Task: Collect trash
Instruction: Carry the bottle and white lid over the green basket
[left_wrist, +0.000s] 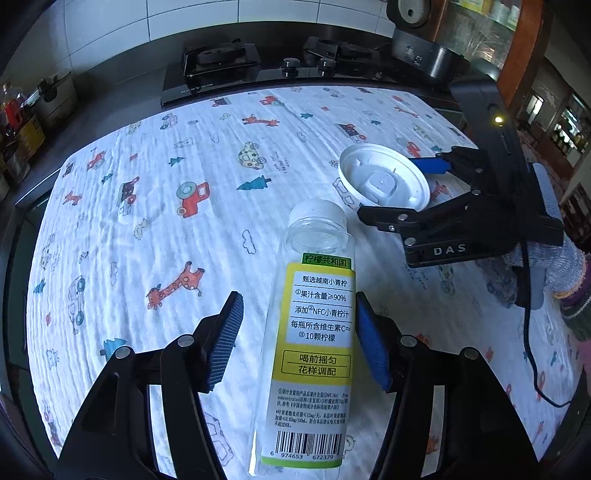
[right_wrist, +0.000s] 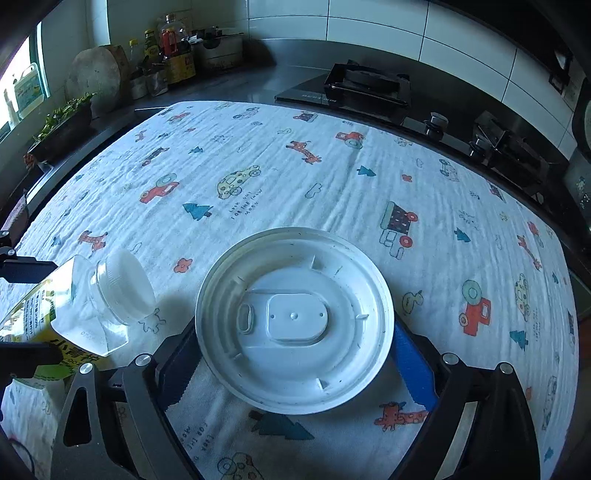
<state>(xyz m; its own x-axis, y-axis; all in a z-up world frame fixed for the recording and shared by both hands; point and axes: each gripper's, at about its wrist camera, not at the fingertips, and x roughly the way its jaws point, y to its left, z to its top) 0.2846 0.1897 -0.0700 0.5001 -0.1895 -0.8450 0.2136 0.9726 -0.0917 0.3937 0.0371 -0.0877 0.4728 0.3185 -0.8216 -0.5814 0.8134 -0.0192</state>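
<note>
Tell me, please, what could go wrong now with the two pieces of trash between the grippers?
1. The left gripper straddles the empty juice bottle; only one pad seems to touch, the other stands apart, so the smooth bottle may roll or slip as it shuts.
2. The right gripper spans the white plastic lid across its full width; the thin lid may bend or pop out.
3. Both grippers work close together and may collide.
</note>
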